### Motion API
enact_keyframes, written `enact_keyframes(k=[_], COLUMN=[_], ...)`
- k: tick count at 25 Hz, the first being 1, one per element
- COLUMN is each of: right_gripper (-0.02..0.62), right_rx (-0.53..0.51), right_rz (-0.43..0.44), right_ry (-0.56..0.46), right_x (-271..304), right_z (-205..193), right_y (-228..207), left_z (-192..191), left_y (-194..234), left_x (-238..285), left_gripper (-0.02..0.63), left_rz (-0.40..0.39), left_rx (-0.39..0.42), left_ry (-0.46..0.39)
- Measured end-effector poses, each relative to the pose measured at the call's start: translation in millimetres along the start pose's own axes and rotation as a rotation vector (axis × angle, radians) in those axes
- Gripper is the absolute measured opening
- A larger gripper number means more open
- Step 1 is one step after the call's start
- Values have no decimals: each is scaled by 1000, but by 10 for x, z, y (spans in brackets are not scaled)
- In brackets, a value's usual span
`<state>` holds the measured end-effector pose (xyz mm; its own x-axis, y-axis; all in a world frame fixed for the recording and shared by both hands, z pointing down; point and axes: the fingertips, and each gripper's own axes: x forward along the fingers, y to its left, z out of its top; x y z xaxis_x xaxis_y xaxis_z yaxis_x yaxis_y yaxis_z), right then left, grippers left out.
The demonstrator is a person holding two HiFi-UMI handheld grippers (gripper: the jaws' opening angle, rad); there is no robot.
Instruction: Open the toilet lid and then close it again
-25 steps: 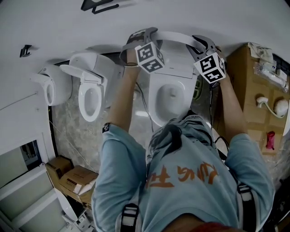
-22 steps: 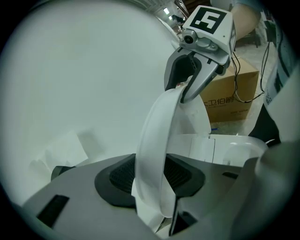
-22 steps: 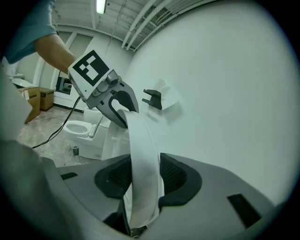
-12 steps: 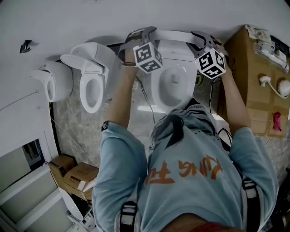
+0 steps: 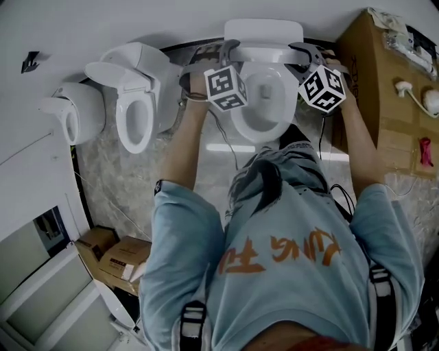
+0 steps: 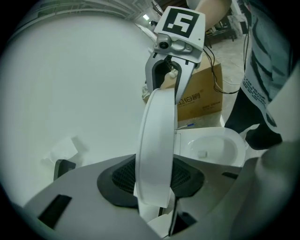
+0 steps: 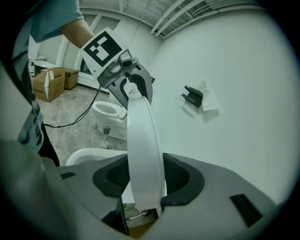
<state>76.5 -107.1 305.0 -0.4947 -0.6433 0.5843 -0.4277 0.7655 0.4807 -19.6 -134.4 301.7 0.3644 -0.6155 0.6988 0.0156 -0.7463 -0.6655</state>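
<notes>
Lid [image 6: 157, 140] up on its edge, held on both sides. Left gripper [image 6: 152, 190] on one side edge, right gripper [image 7: 143, 187] on the other. Pads [image 7: 180, 176] narrow, pinching the rim, yet easing apart a little right now. Tipped forward compared with a moment ago: back then nearer the wall [image 5: 137, 17], now with the white back part [image 5: 264, 31] of the toilet showing behind. Bowl [image 5: 240, 120] open and bare below. Looks like the opening half done and the closing half just begun. Best to keep a soft hold and bring the lid down slowly. Better not to let go and let it bang.
</notes>
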Motion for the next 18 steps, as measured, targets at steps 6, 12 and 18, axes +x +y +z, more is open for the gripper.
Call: enact_keyframes(k=[6,12,18], right_gripper=[216,238,273], right_rx=[-56,-60,-84], right_rz=[82,128,227], right_ry=[80,118,148], right_x=[-75,-7,97], right_z=[-101,-194,-367], right_y=[786,1249,1822], left_z=[-123,-261,-379], left_y=[-755,-1211,-1832], left_x=[-242,-314,-330], left_gripper=[187,206,236], left_rz=[-22,-45,-141], left_rx=[19,-9,-56], left_ry=[7,5,-29])
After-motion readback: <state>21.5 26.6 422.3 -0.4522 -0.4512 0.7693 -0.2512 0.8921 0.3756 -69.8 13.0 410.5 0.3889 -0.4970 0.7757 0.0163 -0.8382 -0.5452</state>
